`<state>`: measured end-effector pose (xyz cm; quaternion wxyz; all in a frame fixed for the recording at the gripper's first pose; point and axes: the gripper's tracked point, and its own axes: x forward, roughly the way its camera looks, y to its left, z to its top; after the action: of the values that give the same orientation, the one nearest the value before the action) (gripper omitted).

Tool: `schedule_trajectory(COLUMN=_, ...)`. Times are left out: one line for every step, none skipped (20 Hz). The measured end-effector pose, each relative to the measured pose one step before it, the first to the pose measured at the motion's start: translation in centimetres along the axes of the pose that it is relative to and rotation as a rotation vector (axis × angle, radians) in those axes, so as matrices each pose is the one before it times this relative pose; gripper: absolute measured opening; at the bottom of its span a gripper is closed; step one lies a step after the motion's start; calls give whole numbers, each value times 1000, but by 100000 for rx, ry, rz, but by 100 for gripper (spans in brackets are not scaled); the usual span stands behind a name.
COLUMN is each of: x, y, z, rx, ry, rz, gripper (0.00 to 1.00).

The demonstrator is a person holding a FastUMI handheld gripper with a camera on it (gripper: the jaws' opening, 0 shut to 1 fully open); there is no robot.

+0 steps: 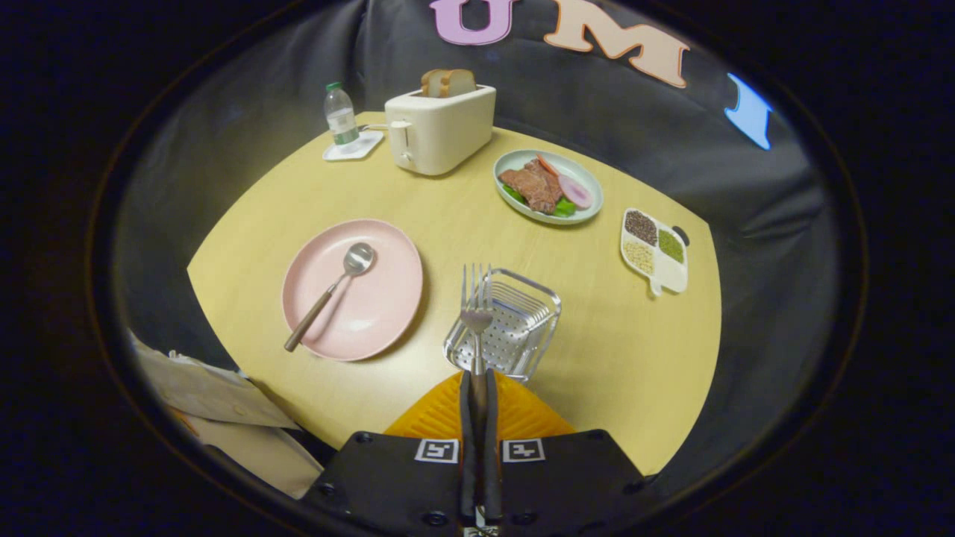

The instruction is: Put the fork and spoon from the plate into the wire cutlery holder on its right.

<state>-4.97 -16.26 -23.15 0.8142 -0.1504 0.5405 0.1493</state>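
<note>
My gripper (478, 388) is shut on the fork (476, 309), holding its handle between both fingers with the tines pointing forward. The fork hangs above the near left side of the wire cutlery holder (515, 328), which stands on the table just ahead of the fingers. Left of the holder lies the pink plate (373, 306). On that plate rests the spoon (332, 292), its bowl pointing away from me and its brown handle reaching over the near rim.
Beyond the holder sit a dish of meat and vegetables (548, 186), a white toaster with bread (440, 127), a water bottle on a coaster (341, 115) and a divided tray of grains (654, 250). The round wooden table (634, 350) ends close on my side.
</note>
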Motion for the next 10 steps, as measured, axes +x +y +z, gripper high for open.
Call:
schedule_trajectory(x=3, y=-192, z=-85, rx=453, ry=163, rz=331, gripper=8)
schedule_trajectory(x=-73, y=-195, z=-79, rx=398, ry=388, rz=457, gripper=8)
schedule_trajectory(x=23, y=-237, z=-139, rx=-141, ry=409, rz=-163, gripper=8)
schedule_trajectory(x=-13, y=-302, z=-115, rx=-484, ry=648, rz=-557, gripper=8)
schedule_trajectory(x=197, y=-285, z=-259, rx=-554, ry=747, rz=-321, gripper=8)
schedule_trajectory(x=54, y=-153, z=-303, rx=-914, ry=1514, rz=179, gripper=8)
schedule_trajectory(x=34, y=-39, z=-421, rx=-975, ry=1568, rz=122, gripper=8)
schedule_trajectory(x=171, y=-73, z=-243, rx=-1129, ry=1558, rz=38, gripper=8)
schedule_trajectory(x=251, y=-113, z=-106, rx=-858, ry=1069, rz=238, gripper=8)
schedule_trajectory(x=241, y=59, z=-1, rx=-359, ry=1238, rz=724, gripper=8)
